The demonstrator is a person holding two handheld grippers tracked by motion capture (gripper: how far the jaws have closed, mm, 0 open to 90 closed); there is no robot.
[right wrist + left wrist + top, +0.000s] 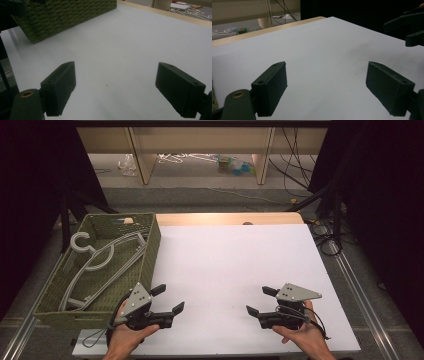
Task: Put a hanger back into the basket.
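A: Where are the grippers?
B: Left gripper (167, 299) and right gripper (258, 301), jaws wide, holding nothing, over the table's (235, 255) near edge, bare white surface between them.
A: Hangers?
B: 2 hangers (97, 265) in the basket (150, 251) at the left edge, long axes running diagonally, hooks toward the far end.

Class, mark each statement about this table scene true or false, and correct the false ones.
1. The hangers lie inside the green basket. True.
2. The left gripper is shut on a hanger. False: its jaws are open and hold nothing.
3. The basket stands at the table's right side. False: it stands at the left.
4. The right gripper is open above the white tabletop. True.
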